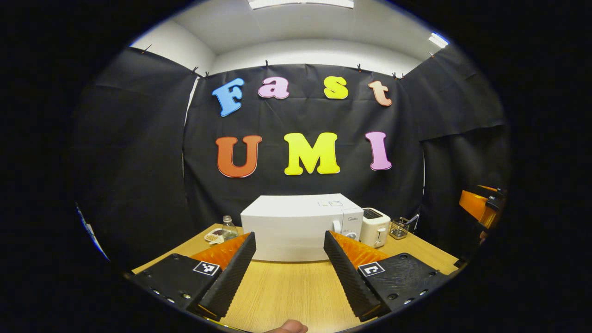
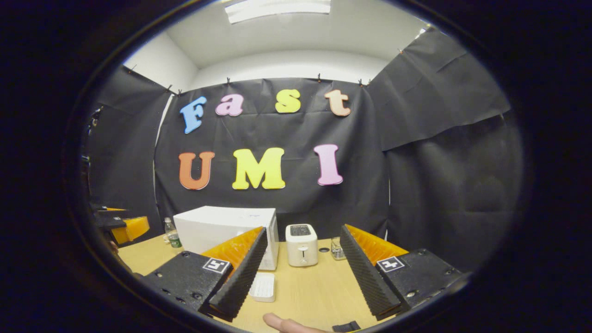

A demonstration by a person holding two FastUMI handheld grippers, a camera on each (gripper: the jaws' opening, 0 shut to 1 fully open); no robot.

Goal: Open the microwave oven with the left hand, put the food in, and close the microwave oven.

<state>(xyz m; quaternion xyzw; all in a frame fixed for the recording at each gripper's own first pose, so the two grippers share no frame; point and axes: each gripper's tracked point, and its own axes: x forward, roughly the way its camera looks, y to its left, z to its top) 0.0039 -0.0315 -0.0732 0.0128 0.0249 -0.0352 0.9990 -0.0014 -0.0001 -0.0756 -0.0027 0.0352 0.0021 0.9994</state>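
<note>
**Both grippers idling open over table**

Left gripper (image 1: pixel 289 259) is hovering spread wide, holding nothing; closed microwave (image 1: pixel 300 226) is sitting dead ahead on the wooden table (image 1: pixel 286 291). Right gripper (image 2: pixel 303 263) is gaping too, facing the toaster (image 2: pixel 301 244); a white tray (image 2: pixel 263 286) is lying beside its left finger.

Black screw-studded hand-held gripper (image 1: pixel 289 273) bodies with square coded markers (image 1: pixel 206 268).
</note>
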